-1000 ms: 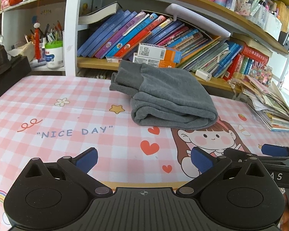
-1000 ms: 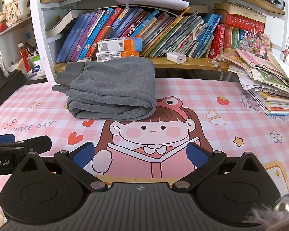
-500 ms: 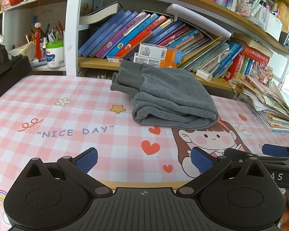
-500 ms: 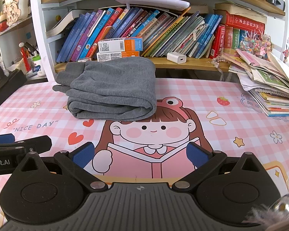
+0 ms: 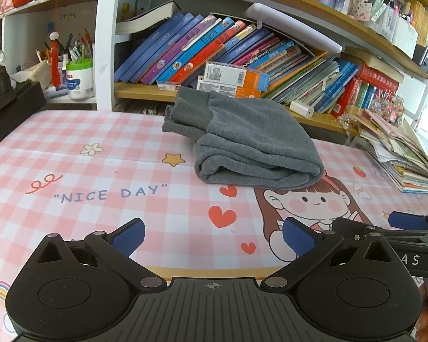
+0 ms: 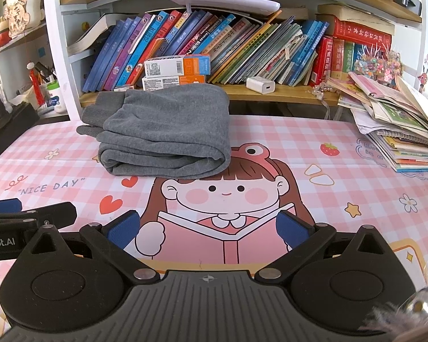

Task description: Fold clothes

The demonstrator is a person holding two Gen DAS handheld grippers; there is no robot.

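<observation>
A grey garment [image 5: 248,142] lies folded in a thick bundle at the back of the pink checked table mat [image 5: 100,171], its ribbed cuffs pointing back left. It also shows in the right wrist view [image 6: 168,134]. My left gripper [image 5: 214,238] is open and empty, near the front edge, well short of the garment. My right gripper [image 6: 209,229] is open and empty too, beside it on the right. Each gripper shows at the edge of the other's view.
A bookshelf [image 5: 214,57] full of slanted books stands right behind the garment, with two small boxes [image 6: 177,71] at its back edge. A stack of magazines [image 6: 399,131] lies at the table's right. A dark box [image 5: 11,108] sits at the left.
Both grippers have barely shifted; the garment lies as before and the jaws stay open.
</observation>
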